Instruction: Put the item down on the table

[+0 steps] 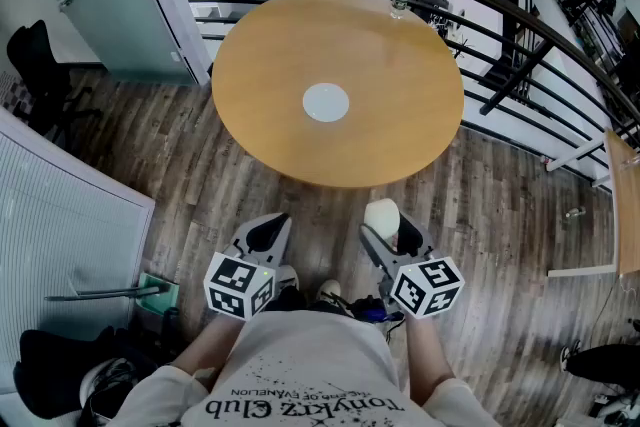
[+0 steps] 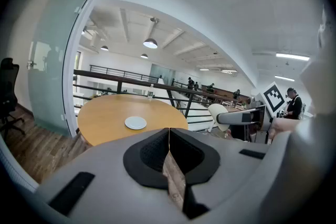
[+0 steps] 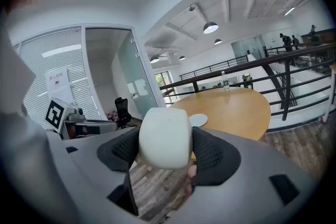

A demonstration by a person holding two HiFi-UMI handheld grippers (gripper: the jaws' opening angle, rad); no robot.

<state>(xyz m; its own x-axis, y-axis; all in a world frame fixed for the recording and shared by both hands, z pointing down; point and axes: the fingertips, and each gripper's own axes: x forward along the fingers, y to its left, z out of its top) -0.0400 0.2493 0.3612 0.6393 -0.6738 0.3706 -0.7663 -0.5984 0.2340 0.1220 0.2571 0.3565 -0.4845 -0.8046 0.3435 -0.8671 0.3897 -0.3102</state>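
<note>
Just short of the near edge of the round, smooth wooden table (image 1: 400,135), over the plank floor (image 1: 130,145), a smooth cream-white item (image 3: 164,137) with rounded corners is clamped between the black bumpy pads (image 3: 211,152) of the right gripper (image 1: 388,233). It is not on the table. The left gripper (image 1: 268,233) is seen beside it, with its jaws pressed together on nothing. A flat white disc (image 1: 326,102) lies at the table's middle. A clear bottle (image 1: 399,0) stands at its far edge.
</note>
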